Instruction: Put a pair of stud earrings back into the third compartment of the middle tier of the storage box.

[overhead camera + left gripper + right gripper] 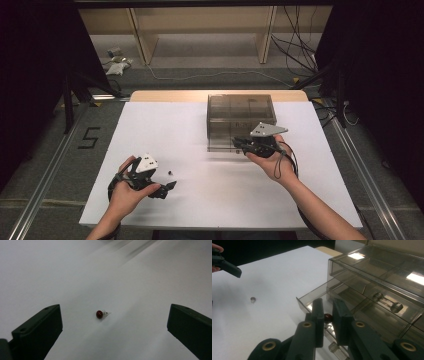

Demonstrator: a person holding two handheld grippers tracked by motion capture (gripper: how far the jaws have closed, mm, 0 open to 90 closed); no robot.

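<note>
A smoky clear drawer box (pixel 241 112) stands at the back middle of the white table (pixel 150 125). Its lower drawer (pixel 312 298) is pulled out. My right gripper (pixel 241 145) hovers over that drawer's front. In the right gripper view its jaws (pixel 328 301) stand close together, shut on a small red-headed pin (pixel 327 318). My left gripper (pixel 167 180) rests low at the front left, and its jaws (pixel 114 306) are spread wide. A second red-headed pin (pixel 100 314) lies on the table between and beyond them, untouched; it is a dark speck (pixel 171 173) in the high view.
The box (pixel 387 262) has several drawers with clear knobs (pixel 397 306). A tip of the left gripper (pixel 227 265) shows at the far left of the right gripper view, above the loose pin (pixel 252 299). Cables and shelving lie on the floor beyond the table.
</note>
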